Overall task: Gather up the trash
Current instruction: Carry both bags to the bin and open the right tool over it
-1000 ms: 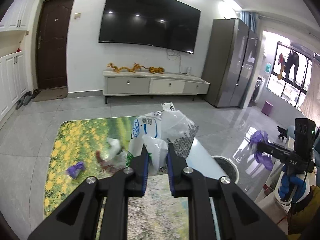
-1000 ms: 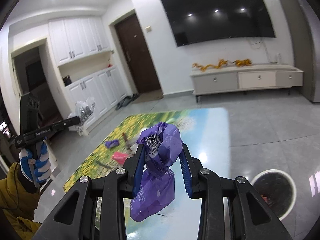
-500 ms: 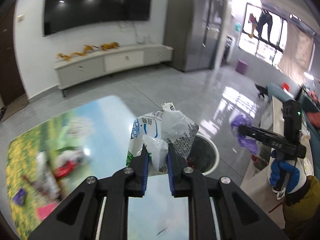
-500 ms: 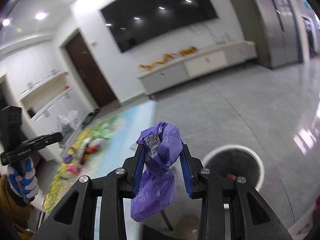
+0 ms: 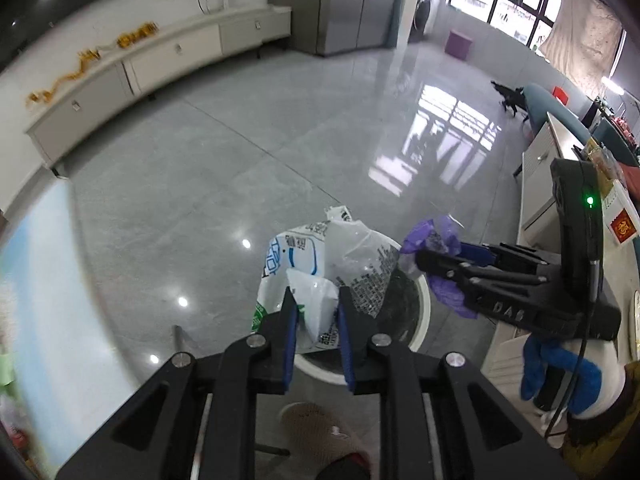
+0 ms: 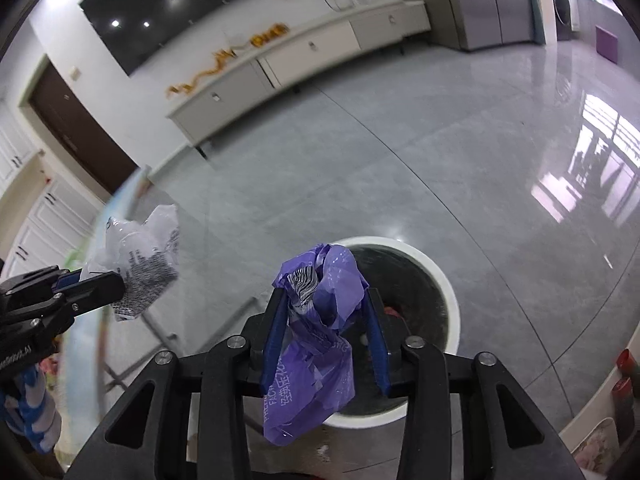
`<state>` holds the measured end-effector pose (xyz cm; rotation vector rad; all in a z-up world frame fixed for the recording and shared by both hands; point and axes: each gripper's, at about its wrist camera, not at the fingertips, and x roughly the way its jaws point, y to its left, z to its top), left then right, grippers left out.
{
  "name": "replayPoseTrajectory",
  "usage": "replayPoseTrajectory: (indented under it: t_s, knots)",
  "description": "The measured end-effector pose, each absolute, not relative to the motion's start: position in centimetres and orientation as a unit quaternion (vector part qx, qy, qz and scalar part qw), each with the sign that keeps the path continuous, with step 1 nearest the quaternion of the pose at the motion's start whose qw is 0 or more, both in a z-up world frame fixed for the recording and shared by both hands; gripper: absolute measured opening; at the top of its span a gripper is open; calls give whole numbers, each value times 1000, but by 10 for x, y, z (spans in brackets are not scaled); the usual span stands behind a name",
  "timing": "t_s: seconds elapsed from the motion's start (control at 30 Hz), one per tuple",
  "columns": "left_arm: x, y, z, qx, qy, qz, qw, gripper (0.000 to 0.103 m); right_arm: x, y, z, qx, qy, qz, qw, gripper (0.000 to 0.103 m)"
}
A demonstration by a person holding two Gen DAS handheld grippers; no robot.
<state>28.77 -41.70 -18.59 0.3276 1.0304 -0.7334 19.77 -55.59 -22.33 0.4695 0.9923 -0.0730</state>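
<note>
Both tools are over the bin (image 6: 400, 320) now, and both sets of jaws have just been opening. The left tool (image 5: 316, 316) has the white wrapper (image 5: 320, 272) between its pads, loosening but not yet free; the right tool (image 6: 326, 320) carries the purple bag (image 6: 316, 344), which touches only one pad and looks as good as released. Here's the risk: the white wrapper hangs over the near rim rather than the middle, so a light, crinkly thing like that could flutter out onto the floor (image 5: 240, 140). The purple bag sits half over the rim too, and its tail could drape the edge or cling to a pad. And the two tools are close, so they might clip each other.
</note>
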Motion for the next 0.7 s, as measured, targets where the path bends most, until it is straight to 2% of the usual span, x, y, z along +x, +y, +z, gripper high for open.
replayPoseTrajectory:
  t_s: [0.1, 0.17, 0.2, 0.47, 0.7]
  knots:
    - [302, -429, -205, 113, 509, -356, 776, 33, 207, -564, -239, 228, 482, -47, 845, 47]
    - [304, -427, -208, 97, 513, -357, 775, 45, 204, -567, -249, 227, 484, -55, 844, 49]
    - [305, -426, -209, 91, 512, -359, 775, 47, 203, -570, -254, 232, 483, -54, 842, 50]
    - [290, -405, -185, 67, 494, -363, 787, 48, 196, -571, -265, 250, 481, -64, 837, 50]
    - [250, -374, -139, 67, 443, -375, 811, 48, 173, -552, -212, 258, 436, -52, 861, 50]
